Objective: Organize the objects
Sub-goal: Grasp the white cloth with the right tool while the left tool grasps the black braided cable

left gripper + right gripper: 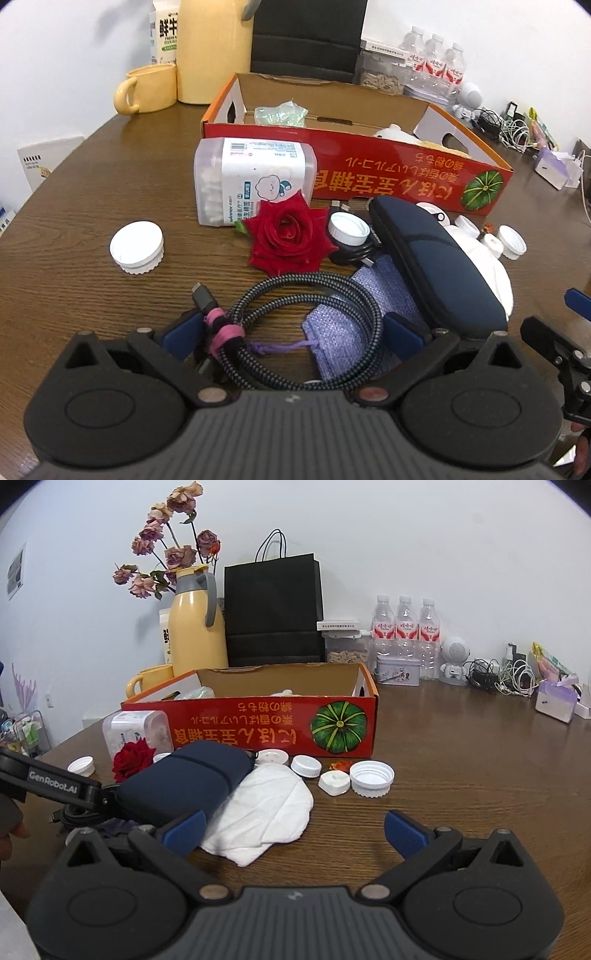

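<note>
Sorting looks barely begun, judging by the near-bare red carton point(354, 173) at twelve o'clock on the bench point(74, 280): left gripper point(291, 328), fingers point(183, 332) spread, straddles the braided cable coil point(295, 295); next, clench and lift; right gripper point(295, 829) gapes empty

Three water bottles point(405, 627), one red rose point(288, 232), one navy case point(436, 266), one braided cable point(314, 321).

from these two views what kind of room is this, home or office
Likely an office break or meeting room, though a home isn't ruled out: a wooden table against a white wall, with bottled water, a yellow thermos of dried roses and tangled chargers.
</note>
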Available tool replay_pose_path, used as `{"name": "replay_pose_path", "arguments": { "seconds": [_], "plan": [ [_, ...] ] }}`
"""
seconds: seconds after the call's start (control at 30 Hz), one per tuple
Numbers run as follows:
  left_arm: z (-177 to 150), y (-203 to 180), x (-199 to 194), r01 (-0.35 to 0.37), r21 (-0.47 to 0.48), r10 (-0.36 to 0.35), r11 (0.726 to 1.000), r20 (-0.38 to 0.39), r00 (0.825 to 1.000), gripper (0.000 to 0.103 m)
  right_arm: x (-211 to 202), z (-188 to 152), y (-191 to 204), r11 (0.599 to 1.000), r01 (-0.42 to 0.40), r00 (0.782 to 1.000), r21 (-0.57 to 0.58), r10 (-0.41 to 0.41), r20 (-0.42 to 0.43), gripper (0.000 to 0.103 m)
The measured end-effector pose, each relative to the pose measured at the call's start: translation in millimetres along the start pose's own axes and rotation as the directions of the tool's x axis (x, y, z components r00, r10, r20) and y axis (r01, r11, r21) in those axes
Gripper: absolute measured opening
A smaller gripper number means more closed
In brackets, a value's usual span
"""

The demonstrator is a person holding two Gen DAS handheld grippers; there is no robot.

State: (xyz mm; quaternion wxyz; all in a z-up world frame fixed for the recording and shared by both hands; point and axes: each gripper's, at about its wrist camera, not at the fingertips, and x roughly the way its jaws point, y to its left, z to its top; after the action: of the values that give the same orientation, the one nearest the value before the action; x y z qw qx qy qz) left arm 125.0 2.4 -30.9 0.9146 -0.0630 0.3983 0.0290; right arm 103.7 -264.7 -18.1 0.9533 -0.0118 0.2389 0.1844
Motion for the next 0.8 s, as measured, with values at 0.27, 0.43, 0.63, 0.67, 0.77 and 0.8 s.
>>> {"name": "replay_pose_path", "arguments": {
  "seconds": [0.27, 0.43, 0.63, 0.67, 0.77, 0.8],
  "plan": [
    [-8, 1, -5, 0.003, -0.001, -0.003, 1.0, 0.069, 0.998, 0.095, 10, -1, -2, 1.0, 0.004, 1.0, -0.009, -0.004, -0.024, 0.103],
    [-9, 6, -8, 0.008, -0.023, -0.006, 1.0, 0.079, 0.997, 0.094, 27, 3, 0, 0.997, 0.002, 0.996, -0.08, -0.009, -0.089, 0.103],
    [-10, 14, -12, 0.009, -0.043, -0.006, 0.999, 0.088, 0.996, 0.094, 46, 15, 6, 0.976, -0.093, 0.985, -0.197, 0.061, -0.159, 0.103],
    [-11, 15, -13, 0.01, -0.045, -0.006, 0.999, 0.088, 0.996, 0.094, 50, 17, 7, 0.972, -0.101, 0.984, -0.213, 0.066, -0.168, 0.103],
    [-11, 16, -15, 0.014, -0.046, -0.009, 0.999, 0.093, 0.996, 0.094, 58, 20, 10, 0.959, -0.14, 0.979, -0.245, 0.097, -0.178, 0.103],
    [-12, 16, -15, 0.016, -0.045, -0.011, 0.999, 0.095, 0.995, 0.094, 61, 21, 10, 0.957, -0.153, 0.977, -0.247, 0.108, -0.183, 0.103]
  ]
}}
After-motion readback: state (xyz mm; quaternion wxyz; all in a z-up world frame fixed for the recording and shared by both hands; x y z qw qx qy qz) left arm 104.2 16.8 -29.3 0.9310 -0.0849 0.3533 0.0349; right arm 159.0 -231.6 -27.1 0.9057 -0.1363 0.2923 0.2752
